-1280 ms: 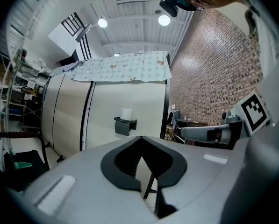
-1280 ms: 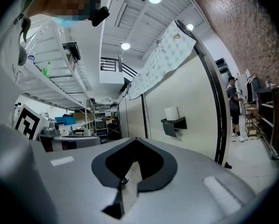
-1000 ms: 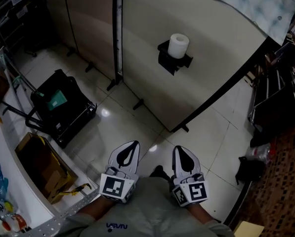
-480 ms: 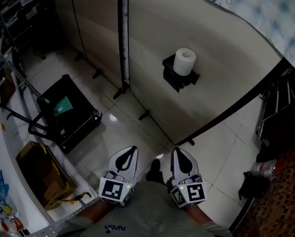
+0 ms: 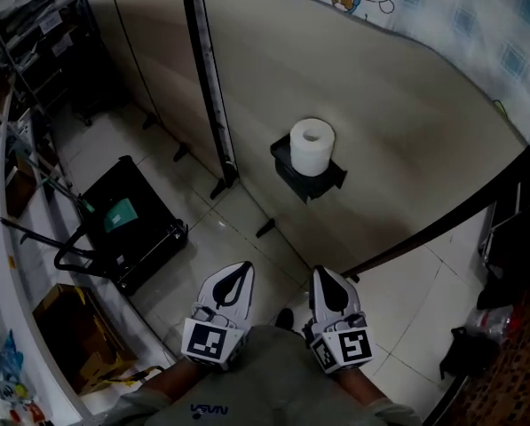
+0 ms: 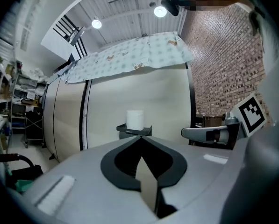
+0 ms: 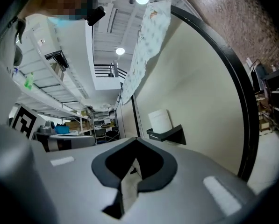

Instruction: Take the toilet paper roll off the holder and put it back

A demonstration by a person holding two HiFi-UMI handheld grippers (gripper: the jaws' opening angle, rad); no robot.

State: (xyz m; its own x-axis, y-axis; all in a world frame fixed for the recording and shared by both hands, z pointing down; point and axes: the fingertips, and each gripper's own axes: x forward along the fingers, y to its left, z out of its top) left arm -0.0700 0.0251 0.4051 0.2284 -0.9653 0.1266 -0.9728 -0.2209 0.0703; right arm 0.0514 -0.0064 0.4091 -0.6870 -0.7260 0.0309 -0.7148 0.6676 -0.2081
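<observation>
Glossy tiles (image 5: 398, 300); white cylindrical roll (image 5: 312, 146) on black holder (image 5: 316, 181); left hand-held gripper (image 5: 239, 272), right hand-held gripper (image 5: 326, 277) closed, empty

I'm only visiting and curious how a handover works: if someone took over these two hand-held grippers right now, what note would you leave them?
Left hand-held gripper: jaws shut, empty, held close to the body.
Right hand-held gripper: also shut and empty, beside the left.
Toilet paper roll: stands upright on the black holder, which is fixed to the beige partition, well ahead of both grippers.
Done: nothing yet; neither gripper touches the roll.
Left: approach, open a gripper, lift the roll off the holder, then set it back.
</observation>
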